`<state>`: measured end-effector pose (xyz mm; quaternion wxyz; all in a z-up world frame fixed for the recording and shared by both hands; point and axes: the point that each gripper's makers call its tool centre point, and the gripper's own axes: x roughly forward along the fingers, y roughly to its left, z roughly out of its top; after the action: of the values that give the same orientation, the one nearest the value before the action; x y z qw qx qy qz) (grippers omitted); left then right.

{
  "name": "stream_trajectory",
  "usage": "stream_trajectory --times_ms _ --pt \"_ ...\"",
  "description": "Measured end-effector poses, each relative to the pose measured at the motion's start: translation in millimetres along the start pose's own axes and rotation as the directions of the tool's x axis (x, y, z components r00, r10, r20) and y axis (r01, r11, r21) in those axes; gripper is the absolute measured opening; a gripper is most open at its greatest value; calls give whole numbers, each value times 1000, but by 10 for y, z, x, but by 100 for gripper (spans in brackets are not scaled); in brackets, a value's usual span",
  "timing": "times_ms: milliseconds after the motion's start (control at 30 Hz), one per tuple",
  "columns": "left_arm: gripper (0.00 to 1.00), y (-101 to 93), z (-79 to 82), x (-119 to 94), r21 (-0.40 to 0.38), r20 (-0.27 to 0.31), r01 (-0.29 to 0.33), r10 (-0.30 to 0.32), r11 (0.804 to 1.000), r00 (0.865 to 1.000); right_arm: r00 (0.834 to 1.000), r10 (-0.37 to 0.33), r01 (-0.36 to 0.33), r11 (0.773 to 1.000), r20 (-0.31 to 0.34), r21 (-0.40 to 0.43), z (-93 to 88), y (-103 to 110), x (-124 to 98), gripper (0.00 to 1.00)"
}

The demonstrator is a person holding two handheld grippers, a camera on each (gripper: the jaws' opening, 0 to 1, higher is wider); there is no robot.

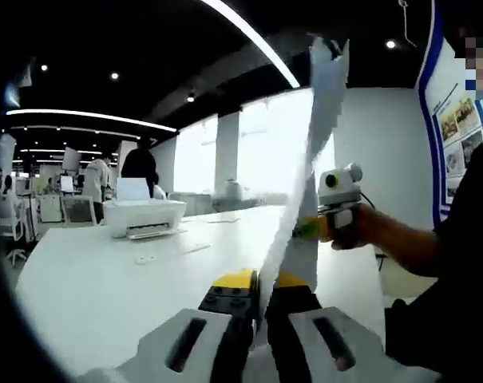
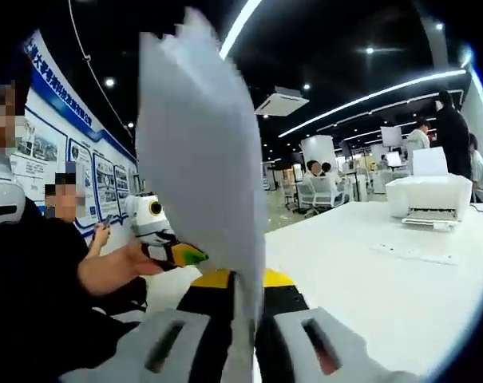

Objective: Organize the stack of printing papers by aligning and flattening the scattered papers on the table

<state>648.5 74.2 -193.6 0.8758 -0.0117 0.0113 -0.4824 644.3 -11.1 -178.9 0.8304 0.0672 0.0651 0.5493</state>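
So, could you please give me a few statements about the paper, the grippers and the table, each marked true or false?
1. Both grippers are shut on the stack of white printing paper. True: left gripper and right gripper each clamp an edge.
2. The paper lies flat on the white table. False: it is held upright above it.
3. A white printer sits on the table. True.
4. The printer is black. False: it is white.
5. Loose sheets cover the whole tabletop. False: most of it is bare.
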Motion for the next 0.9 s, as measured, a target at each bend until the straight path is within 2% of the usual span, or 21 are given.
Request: stream_trajectory --times_ms 100,167,233,267,333,367,433,467,567,600,633,667,700,733,833,900 --pt "6 -54 86 -19 3 -10 -3 3 1000 1000 1000 7 -7 1000 2 -21 107 66 21 0" --pt "6 -33 139 -57 -41 -12 -20 19 999 1000 999 38 -38 999 22 7 175 117 42 0" --pt "6 5 148 -87 -33 -10 -30 30 999 999 999 38 -38 999 18 4 149 99 65 0" --pt "6 26 119 -93 -24 -19 -37 36 999 999 1000 28 -28 1000 12 0 119 72 72 10" --pt "7 103 -28 -105 -22 -54 -51 50 998 997 998 -44 44 999 -34 6 -69 -92 32 27" --pt "12 130 -61 -114 -36 -51 -59 57 998 997 998 -58 58 998 -35 9 -121 -128 -4 29" --pt "31 139 -90 -104 -52 -40 -61 59 997 997 997 -72 72 997 -10 21 -157 -156 -99 27" --pt "35 132 -96 -90 -50 -36 -62 60 997 998 997 -79 79 996 0 40 -161 -163 -135 25" --pt "35 149 -82 -49 -47 -38 -66 64 997 997 996 -93 93 995 4 25 -154 -157 -191 22" --pt "34 151 -68 -41 -50 -35 -67 65 996 997 996 -91 91 996 1 15 -149 -149 -189 20" --pt "30 151 -52 -33 -51 -30 -67 65 996 997 996 -87 87 996 0 7 -144 -138 -187 9" --pt "20 146 -11 -24 -44 -25 -63 61 997 998 998 -63 63 998 1 -6 -83 -159 -200 0" --pt "6 114 -12 -26 -33 -41 -44 42 999 998 999 -47 47 999 10 1 -44 -128 -192 0" --pt "6 101 23 -30 -37 -35 -47 46 998 998 1000 -18 17 1000 19 21 -5 -62 -169 0" --pt "6 83 109 -57 -23 -32 -48 48 999 998 999 -5 6 999 44 -32 117 -18 -154 0" --pt "6 89 116 -78 -46 -32 -41 39 998 999 999 6 -5 999 36 -32 115 -23 -156 0"
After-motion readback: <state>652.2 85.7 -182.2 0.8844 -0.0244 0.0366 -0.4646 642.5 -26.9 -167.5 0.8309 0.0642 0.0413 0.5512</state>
